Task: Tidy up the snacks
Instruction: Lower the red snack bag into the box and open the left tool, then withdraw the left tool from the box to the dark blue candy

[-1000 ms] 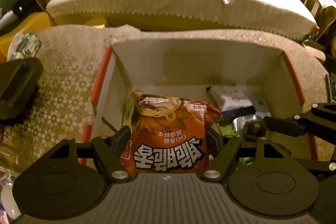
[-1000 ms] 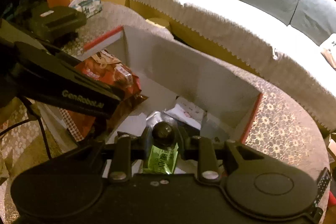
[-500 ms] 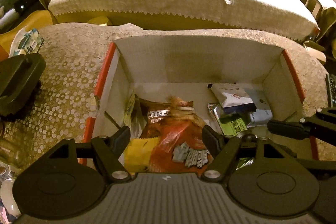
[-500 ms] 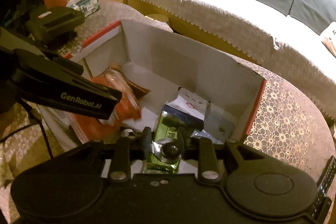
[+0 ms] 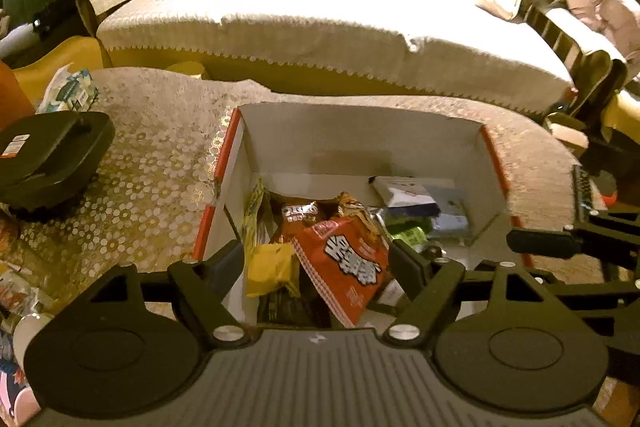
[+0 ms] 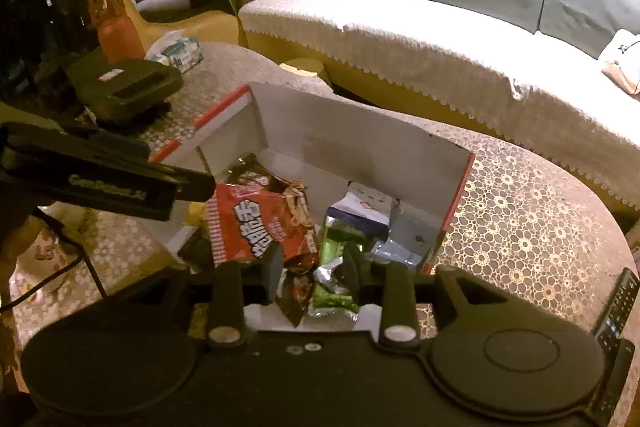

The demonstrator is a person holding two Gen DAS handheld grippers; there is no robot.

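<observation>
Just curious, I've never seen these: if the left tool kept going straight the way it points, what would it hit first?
Probably the red snack bag lying in the box; it sits right between the open left tool's fingers, though depth is hard to judge.

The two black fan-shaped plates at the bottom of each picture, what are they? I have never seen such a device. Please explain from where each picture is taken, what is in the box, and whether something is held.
There is no robot here: a person carries one hand-held two-finger tool in each hand. Each has a wide-angle camera looking forward along its fingers, so the black plates are the tool's own body.

One picture looks from the left tool, the other from the right tool; the dark bar at its left edge is the left tool seen from the side.

Both look down into an open cardboard box with red edges, on a table with a lace-pattern cloth, before a sofa.

In the box lie snack bags: a red packet, a yellow one, a green one.

Nothing is held. The left jaws stand wide apart, and the right jaws have just been opening, with no pad pressing on a bag.
</observation>
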